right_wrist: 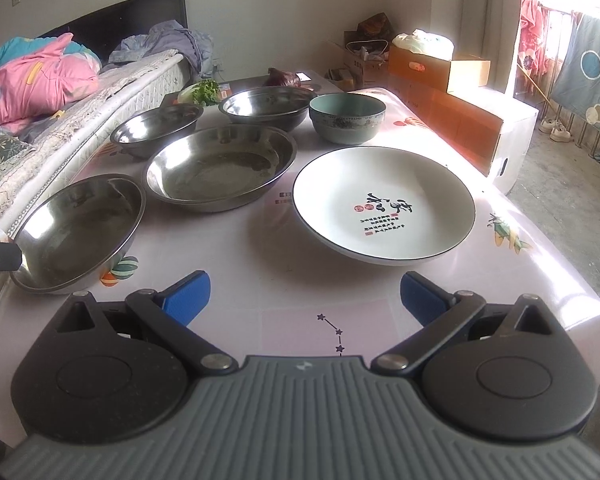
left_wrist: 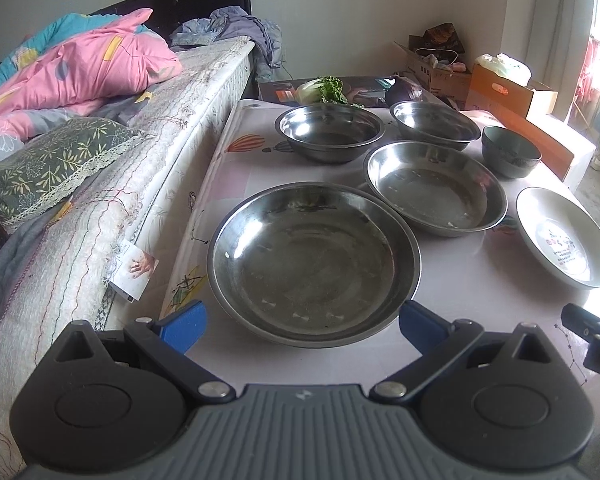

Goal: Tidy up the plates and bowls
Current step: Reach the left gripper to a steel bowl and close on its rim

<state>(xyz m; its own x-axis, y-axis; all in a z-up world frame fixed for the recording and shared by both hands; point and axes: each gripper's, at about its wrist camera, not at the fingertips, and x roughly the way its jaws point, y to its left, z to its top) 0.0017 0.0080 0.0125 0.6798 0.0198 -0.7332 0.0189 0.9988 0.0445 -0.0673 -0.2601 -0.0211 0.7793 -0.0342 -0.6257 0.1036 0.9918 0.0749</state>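
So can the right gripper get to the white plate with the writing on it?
Probably yes. The right gripper is open and points at the white plate, with only bare tablecloth between them. The green bowl sits behind the plate, out of the way.

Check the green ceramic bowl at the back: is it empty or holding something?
Empty. The right wrist view looks into the green ceramic bowl and shows only bare glazed interior; the very bottom is hidden behind its rim.

Two steel plates (left_wrist: 314, 264) (left_wrist: 436, 188), two steel bowls (left_wrist: 329, 132) (left_wrist: 436, 125), a green bowl (right_wrist: 347, 117) and a white plate (right_wrist: 384, 208) sit upright and apart.
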